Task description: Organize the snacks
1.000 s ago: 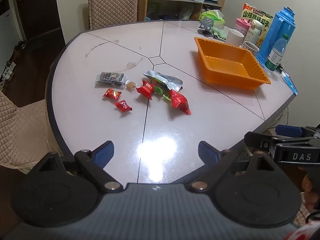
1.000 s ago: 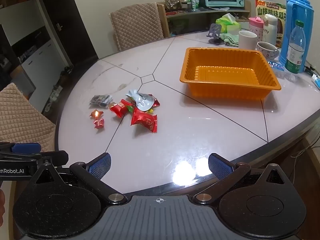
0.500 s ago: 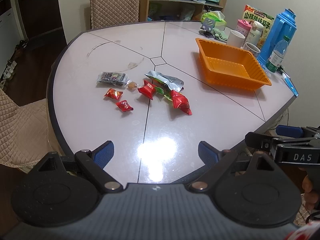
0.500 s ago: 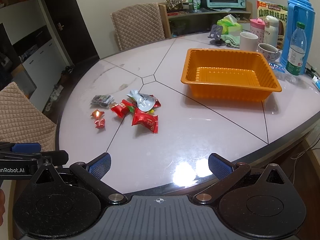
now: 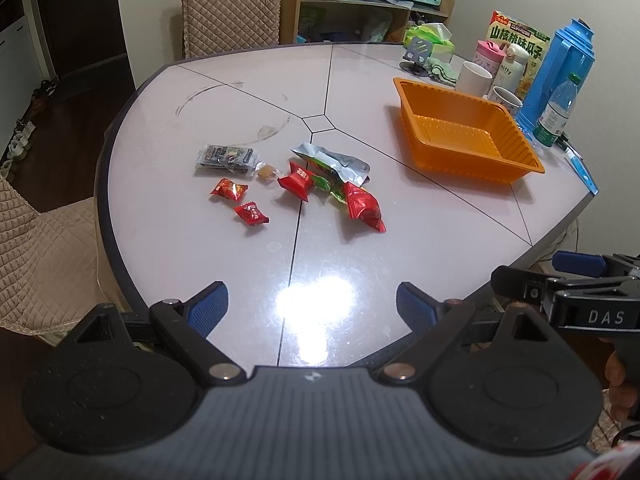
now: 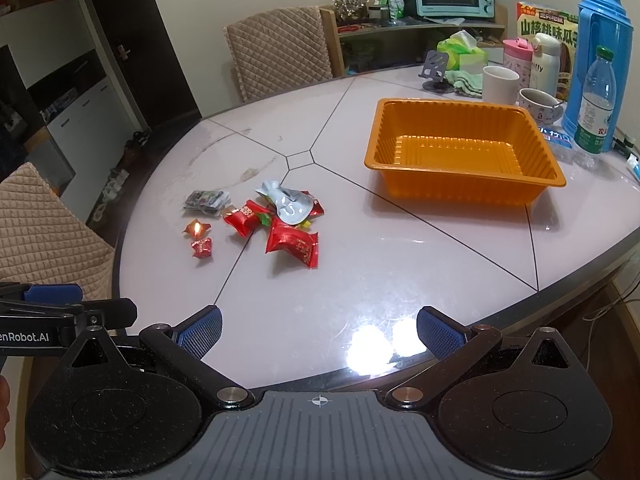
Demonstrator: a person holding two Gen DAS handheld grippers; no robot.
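Several wrapped snacks lie loose on the white table: a large red packet (image 5: 363, 207) (image 6: 293, 243), a second red packet (image 5: 297, 181) (image 6: 244, 218), two small red candies (image 5: 229, 189) (image 5: 251, 213), a silver pouch (image 5: 332, 161) (image 6: 289, 202), a dark packet (image 5: 227, 157) (image 6: 206, 201) and a small brown candy (image 5: 267, 172). An empty orange tray (image 5: 464, 168) (image 6: 460, 192) stands to their right. My left gripper (image 5: 312, 308) is open and empty above the near table edge. My right gripper (image 6: 319, 332) is open and empty, also at the near edge.
Behind the tray stand mugs (image 6: 500, 85), a blue thermos (image 6: 604, 56), a water bottle (image 6: 596, 104), a snack box (image 5: 520, 44) and a tissue pack (image 6: 462, 52). Quilted chairs (image 6: 280, 56) (image 5: 40, 240) stand at the far side and left. Each gripper shows in the other's view (image 5: 580, 300) (image 6: 60, 312).
Both grippers have drawn back and lifted slightly, so the table appears a little farther away. The snacks and tray have not moved. Both stay open.
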